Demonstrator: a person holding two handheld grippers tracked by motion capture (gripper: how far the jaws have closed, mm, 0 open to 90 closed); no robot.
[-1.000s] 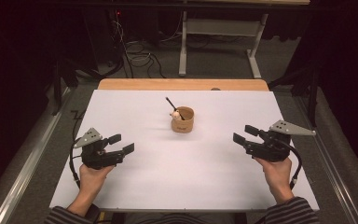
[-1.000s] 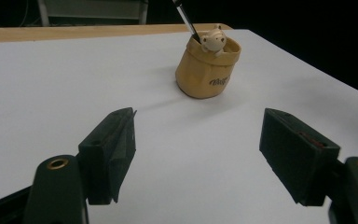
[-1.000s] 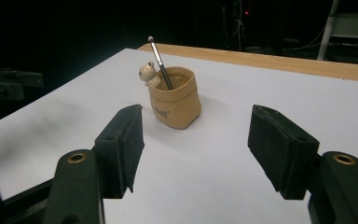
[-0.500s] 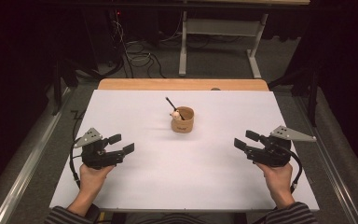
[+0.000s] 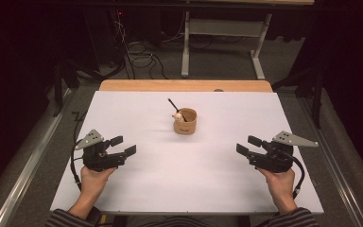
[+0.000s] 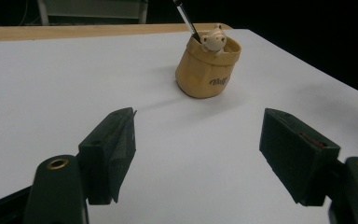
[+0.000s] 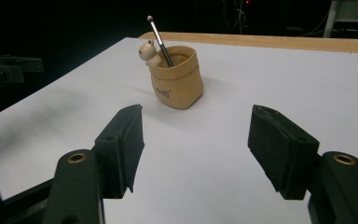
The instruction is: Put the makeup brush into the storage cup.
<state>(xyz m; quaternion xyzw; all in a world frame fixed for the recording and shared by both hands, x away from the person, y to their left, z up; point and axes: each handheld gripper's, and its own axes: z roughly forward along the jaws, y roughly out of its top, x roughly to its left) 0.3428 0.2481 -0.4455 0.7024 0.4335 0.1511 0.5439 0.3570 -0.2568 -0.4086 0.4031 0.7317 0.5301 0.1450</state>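
High view: a tan sack-shaped holder [image 5: 185,121] stands upright on the white surface [image 5: 184,184], a little beyond its middle, with a small cream bear figure [image 5: 176,115] perched at its rim and a thin dark brush [image 5: 176,108] standing in it. The long axis of the brush runs from the mouth of the holder up toward 11 o'clock, its free tip leaning away from the person and to the left; the holder's own axis is vertical, mouth upward. The left tongs [image 5: 126,146] rest near the surface at about 8 o'clock from the holder, the right tongs [image 5: 245,144] at about 4 o'clock, each well apart from it and each aimed inward toward the middle of the surface. Both pairs stand wide, with nothing between the jaws. Left gripper view: the holder [image 6: 208,69] appears ahead between the two spread black jaws, slightly toward the right one, at about 12 to 1 o'clock, the brush [image 6: 186,21] rising from it toward the upper left and the bear [image 6: 213,39] at the near rim. Right gripper view: the holder [image 7: 177,78] sits ahead at about 11 o'clock, nearer the left jaw, the brush [image 7: 159,39] slanting up and left, the bear [image 7: 148,52] on the left rim
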